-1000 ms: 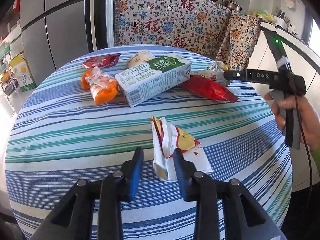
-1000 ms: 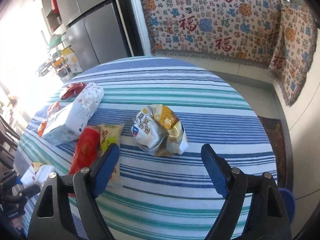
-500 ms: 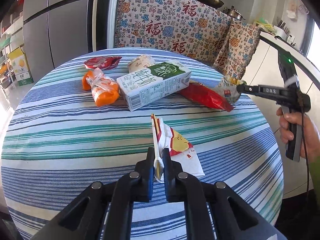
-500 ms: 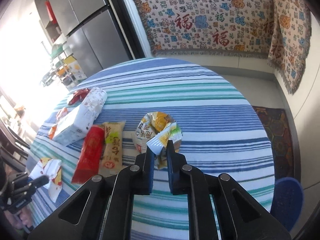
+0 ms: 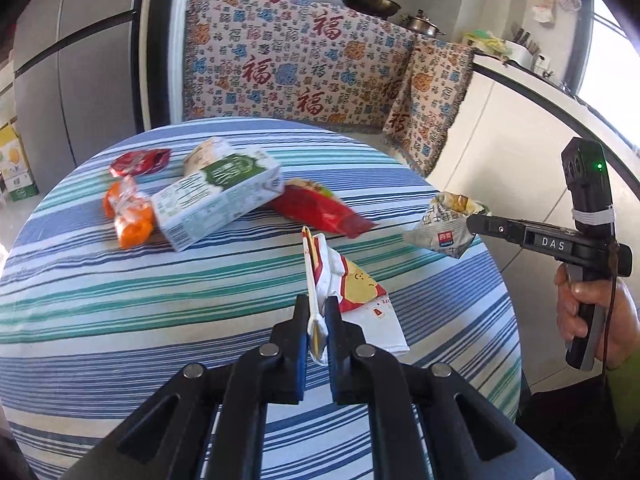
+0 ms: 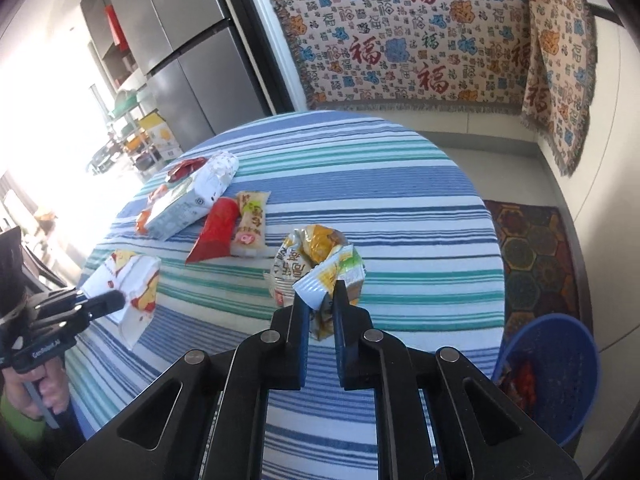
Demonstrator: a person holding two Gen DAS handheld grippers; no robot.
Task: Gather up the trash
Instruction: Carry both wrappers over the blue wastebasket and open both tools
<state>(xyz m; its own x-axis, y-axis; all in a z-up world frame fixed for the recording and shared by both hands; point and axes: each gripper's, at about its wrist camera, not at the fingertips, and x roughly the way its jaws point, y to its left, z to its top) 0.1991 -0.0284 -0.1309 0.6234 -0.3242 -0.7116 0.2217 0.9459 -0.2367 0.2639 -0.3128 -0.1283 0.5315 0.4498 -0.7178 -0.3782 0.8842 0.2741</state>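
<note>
My left gripper (image 5: pixel 318 312) is shut on the edge of a white, red and yellow paper wrapper (image 5: pixel 352 292), lifted a little above the striped round table (image 5: pixel 120 300). In the right wrist view the same wrapper (image 6: pixel 128 288) hangs from the left gripper (image 6: pixel 116 300) at the left. My right gripper (image 6: pixel 322 300) is shut on a crumpled yellow and silver snack bag (image 6: pixel 316 260), raised off the table; this bag (image 5: pixel 444 224) also shows in the left wrist view, held at the table's right edge by the right gripper (image 5: pixel 474 224).
On the table lie a green and white milk carton (image 5: pixel 216 196), an orange packet (image 5: pixel 128 216), a red wrapper (image 5: pixel 320 208), a small red packet (image 5: pixel 140 160) and a yellow snack packet (image 6: pixel 252 224). A blue basket (image 6: pixel 556 368) with trash inside stands on the floor at the right.
Both grippers closed, the left on the paper wrapper and the right on the snack bag. Both then lifted their pieces off the table and drew back.
</note>
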